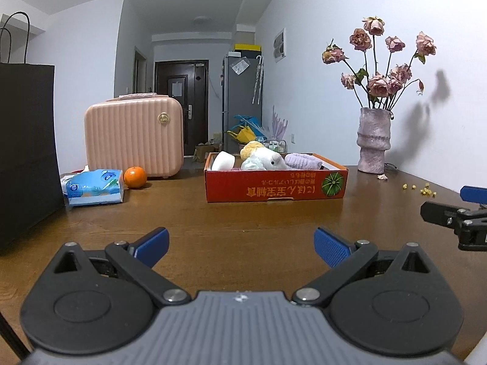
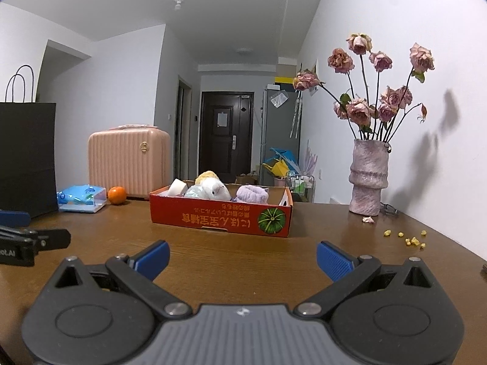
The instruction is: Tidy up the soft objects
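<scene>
A red cardboard box (image 1: 274,187) (image 2: 219,217) sits mid-table. In it lie a white plush toy (image 1: 268,159) (image 2: 214,190), a lilac folded towel (image 1: 303,161) (image 2: 252,194), a white roll (image 1: 223,161) (image 2: 177,187) and a yellow soft item (image 1: 251,147) (image 2: 207,176). My left gripper (image 1: 242,248) is open and empty, well short of the box. My right gripper (image 2: 243,260) is open and empty, also short of the box. Each gripper shows at the edge of the other's view: the right one (image 1: 456,213), the left one (image 2: 30,237).
A blue tissue pack (image 1: 94,187) (image 2: 82,198), an orange (image 1: 135,177) (image 2: 117,195), a pink case (image 1: 134,137) (image 2: 129,162) and a black paper bag (image 1: 26,152) (image 2: 27,155) stand at left. A vase of dried roses (image 1: 374,140) (image 2: 368,176) and yellow crumbs (image 1: 423,189) (image 2: 408,238) are at right.
</scene>
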Available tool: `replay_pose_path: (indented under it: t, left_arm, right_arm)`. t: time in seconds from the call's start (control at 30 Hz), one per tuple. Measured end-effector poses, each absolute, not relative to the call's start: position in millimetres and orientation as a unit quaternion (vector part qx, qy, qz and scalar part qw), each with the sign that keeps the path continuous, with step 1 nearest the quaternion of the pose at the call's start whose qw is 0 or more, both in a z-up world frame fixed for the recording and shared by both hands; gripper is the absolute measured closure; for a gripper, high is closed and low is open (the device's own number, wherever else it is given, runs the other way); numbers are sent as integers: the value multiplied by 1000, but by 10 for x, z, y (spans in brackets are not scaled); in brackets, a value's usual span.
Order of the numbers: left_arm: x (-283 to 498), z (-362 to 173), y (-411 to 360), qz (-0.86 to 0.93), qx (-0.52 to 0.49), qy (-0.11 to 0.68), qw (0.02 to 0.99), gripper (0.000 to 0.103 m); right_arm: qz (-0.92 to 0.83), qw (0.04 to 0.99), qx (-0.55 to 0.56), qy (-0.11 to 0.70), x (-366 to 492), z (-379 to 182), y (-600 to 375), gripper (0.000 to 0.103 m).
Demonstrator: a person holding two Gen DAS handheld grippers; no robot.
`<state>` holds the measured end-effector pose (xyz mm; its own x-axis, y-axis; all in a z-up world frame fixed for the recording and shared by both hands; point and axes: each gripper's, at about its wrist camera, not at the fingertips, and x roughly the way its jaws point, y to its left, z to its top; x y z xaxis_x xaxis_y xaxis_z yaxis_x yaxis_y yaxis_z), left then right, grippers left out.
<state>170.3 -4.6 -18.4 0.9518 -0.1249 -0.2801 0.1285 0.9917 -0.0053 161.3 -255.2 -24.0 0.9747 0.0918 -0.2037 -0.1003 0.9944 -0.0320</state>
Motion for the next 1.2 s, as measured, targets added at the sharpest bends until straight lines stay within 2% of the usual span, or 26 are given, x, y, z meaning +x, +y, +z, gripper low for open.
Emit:
replay_pose_path:
  t: [1.2]
  left_arm:
    - [1580,-167,-114,-71,13,134,988,0]
  right_arm:
    - [48,994,-16,92,1479,-203,-2583,0]
